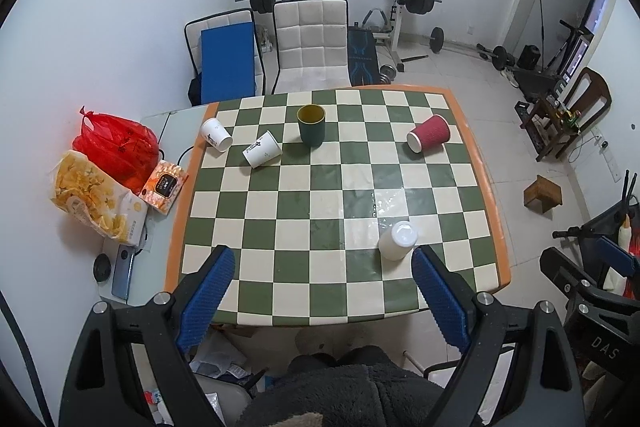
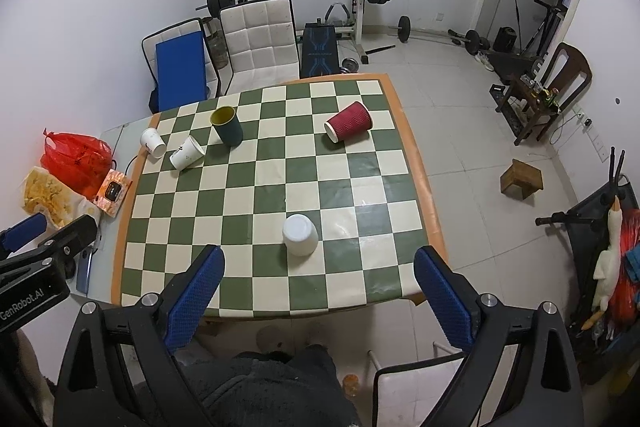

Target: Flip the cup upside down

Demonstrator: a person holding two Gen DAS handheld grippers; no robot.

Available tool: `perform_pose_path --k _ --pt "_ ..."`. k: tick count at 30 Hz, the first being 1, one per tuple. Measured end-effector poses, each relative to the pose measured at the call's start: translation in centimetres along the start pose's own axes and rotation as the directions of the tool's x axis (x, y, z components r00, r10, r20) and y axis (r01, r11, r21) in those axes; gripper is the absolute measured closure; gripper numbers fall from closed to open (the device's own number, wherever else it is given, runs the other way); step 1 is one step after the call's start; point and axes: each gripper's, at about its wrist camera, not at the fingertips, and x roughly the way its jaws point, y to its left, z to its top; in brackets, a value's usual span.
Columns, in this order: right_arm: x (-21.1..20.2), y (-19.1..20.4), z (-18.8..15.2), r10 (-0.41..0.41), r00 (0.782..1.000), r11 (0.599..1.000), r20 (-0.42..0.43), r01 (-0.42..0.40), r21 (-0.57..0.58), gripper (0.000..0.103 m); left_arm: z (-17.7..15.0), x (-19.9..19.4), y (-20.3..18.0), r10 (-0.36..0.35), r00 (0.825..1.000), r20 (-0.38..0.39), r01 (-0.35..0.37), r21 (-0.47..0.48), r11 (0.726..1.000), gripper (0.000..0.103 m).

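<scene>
A white cup (image 1: pixel 398 239) (image 2: pixel 300 235) stands upside down near the front of the checkered table (image 1: pixel 340 187) (image 2: pixel 280 187). A dark green cup (image 1: pixel 311 125) (image 2: pixel 227 125) stands upright at the back. A red ribbed cup (image 1: pixel 429 133) (image 2: pixel 348 122) lies on its side at the back right. Two white paper cups (image 1: pixel 262 149) (image 1: pixel 216 134) (image 2: pixel 187 153) (image 2: pixel 153 142) lie on their sides at the back left. My left gripper (image 1: pixel 324 259) and right gripper (image 2: pixel 320 259) are both open and empty, held above the table's front edge.
A red bag (image 1: pixel 116 143), a snack bag (image 1: pixel 92 199) and an orange box (image 1: pixel 166 185) lie on a side table at left. White chairs (image 1: pixel 310 43) and a barbell rack stand behind the table. A wooden stool (image 1: pixel 542 193) sits on the floor at right.
</scene>
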Motion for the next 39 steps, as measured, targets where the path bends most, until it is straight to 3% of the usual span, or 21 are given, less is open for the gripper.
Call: perform_pose_path --k 39 --pt "0.1 0.5 1.6 0.018 1.0 1.0 -0.003 -0.018 -0.01 0.005 0.0 0.2 0.0 -0.013 1.0 -0.016 0.013 -0.001 1.0 0.012"
